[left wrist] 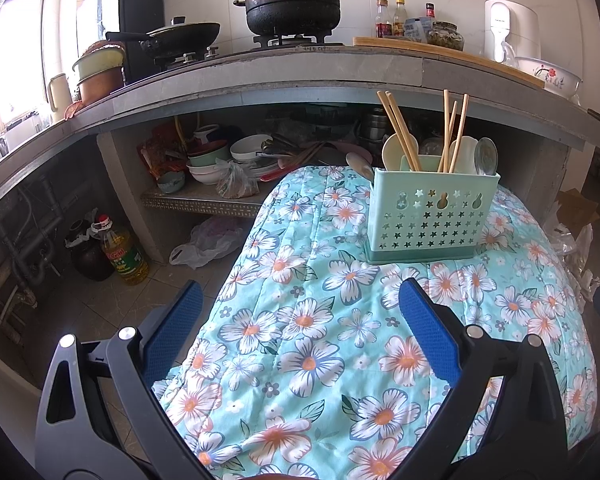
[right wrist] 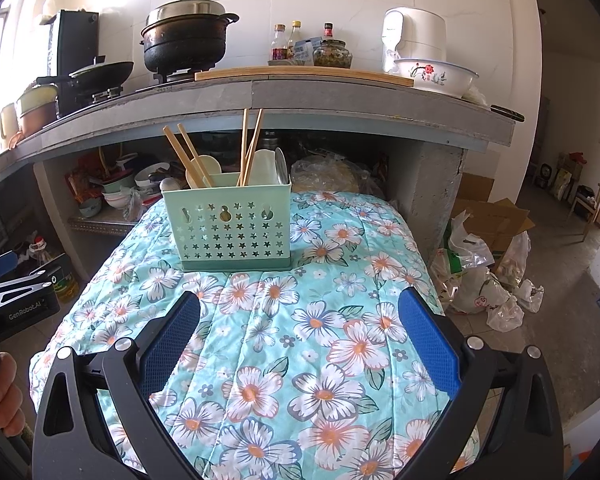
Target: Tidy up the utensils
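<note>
A mint green utensil holder [left wrist: 430, 216] [right wrist: 228, 226] with star cut-outs stands upright at the far end of a table covered by a floral cloth [left wrist: 320, 340] [right wrist: 300, 340]. Inside it stand several wooden chopsticks [left wrist: 400, 132] [right wrist: 190, 154], pale spoons [left wrist: 394, 152] [right wrist: 210, 168] and a metal spoon [left wrist: 486, 156] [right wrist: 281, 168]. My left gripper [left wrist: 302, 300] is open over the cloth, short of the holder and to its left. My right gripper [right wrist: 300, 312] is open too, nearer than the holder, nothing between its blue pads.
Behind the table runs a stone counter [right wrist: 340, 96] with a black pot [right wrist: 184, 44], a pan [right wrist: 100, 74], bottles [right wrist: 296, 42], a white appliance [right wrist: 414, 36] and a flowered basin [right wrist: 436, 76]. Bowls [left wrist: 244, 152] crowd the shelf below. Plastic bags [right wrist: 480, 276] lie on the floor at right.
</note>
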{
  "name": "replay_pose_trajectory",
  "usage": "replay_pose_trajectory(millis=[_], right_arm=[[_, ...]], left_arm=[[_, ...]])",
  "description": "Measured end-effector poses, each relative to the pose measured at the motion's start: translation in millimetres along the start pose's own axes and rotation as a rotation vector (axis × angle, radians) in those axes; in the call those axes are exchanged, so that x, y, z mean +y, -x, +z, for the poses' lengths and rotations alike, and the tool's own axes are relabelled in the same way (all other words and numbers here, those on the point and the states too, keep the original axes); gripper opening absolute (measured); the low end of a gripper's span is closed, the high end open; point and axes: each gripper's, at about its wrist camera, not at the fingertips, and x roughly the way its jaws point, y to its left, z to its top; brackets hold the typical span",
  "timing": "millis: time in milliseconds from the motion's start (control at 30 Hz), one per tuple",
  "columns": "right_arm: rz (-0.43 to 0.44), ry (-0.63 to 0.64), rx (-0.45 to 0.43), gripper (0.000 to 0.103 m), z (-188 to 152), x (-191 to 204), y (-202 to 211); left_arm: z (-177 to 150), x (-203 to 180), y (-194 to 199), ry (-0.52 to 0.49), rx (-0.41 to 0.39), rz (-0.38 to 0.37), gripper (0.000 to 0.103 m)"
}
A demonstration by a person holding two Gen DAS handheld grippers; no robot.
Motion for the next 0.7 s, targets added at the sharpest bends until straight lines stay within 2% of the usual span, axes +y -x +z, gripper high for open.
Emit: replay_pose_trajectory(millis=[700], right_arm=[[0.002,-0.001,0.002,0.097,-0.6,-1.0,-0.9]], left_arm=[[-1.3,0.3,0.0,0.001,0.004,-0.003,0.095]])
